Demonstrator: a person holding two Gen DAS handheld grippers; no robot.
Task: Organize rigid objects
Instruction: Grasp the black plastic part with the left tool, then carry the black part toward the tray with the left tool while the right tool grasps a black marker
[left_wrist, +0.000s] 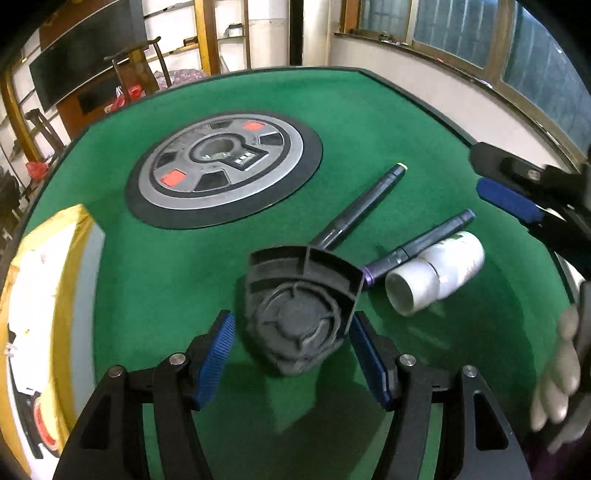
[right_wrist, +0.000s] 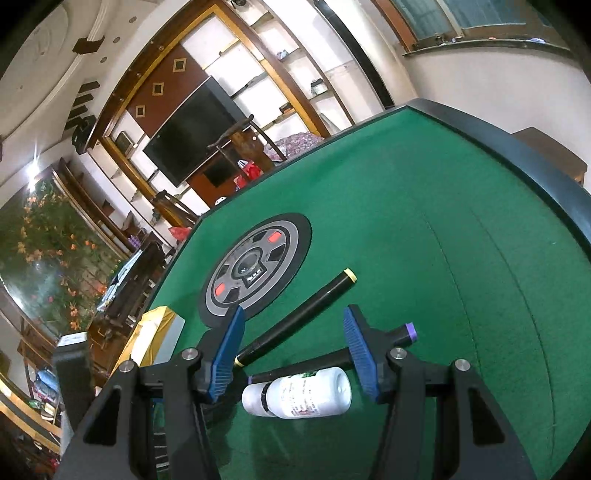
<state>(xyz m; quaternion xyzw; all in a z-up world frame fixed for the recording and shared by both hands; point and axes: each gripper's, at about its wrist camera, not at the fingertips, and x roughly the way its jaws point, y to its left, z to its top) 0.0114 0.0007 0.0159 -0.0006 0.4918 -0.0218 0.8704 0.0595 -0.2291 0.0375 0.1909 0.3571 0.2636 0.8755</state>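
In the left wrist view, the left hand-held gripper (left_wrist: 291, 350) stands released astride a dark ribbed plastic part (left_wrist: 301, 306) on the green surface (left_wrist: 388, 122), left of the white bottle (left_wrist: 436, 271); in the right wrist view, the right hand-held gripper (right_wrist: 293, 347) stands released just beyond that bottle (right_wrist: 299, 393).

I count two markers on the worktop (left_wrist: 388, 122): one with a yellow-tipped cap (left_wrist: 360, 206), one with a purple band (left_wrist: 421, 245). There is one white bottle (left_wrist: 439, 271) and one black ribbed plastic part (left_wrist: 301, 310). I see one round control dial (left_wrist: 223, 164) set in the green felt, with two red buttons on it. One yellow-taped box (left_wrist: 48, 295) sits at the edge. Two claws are visible, mine on the left (left_wrist: 291, 354) and the other (right_wrist: 291, 350).
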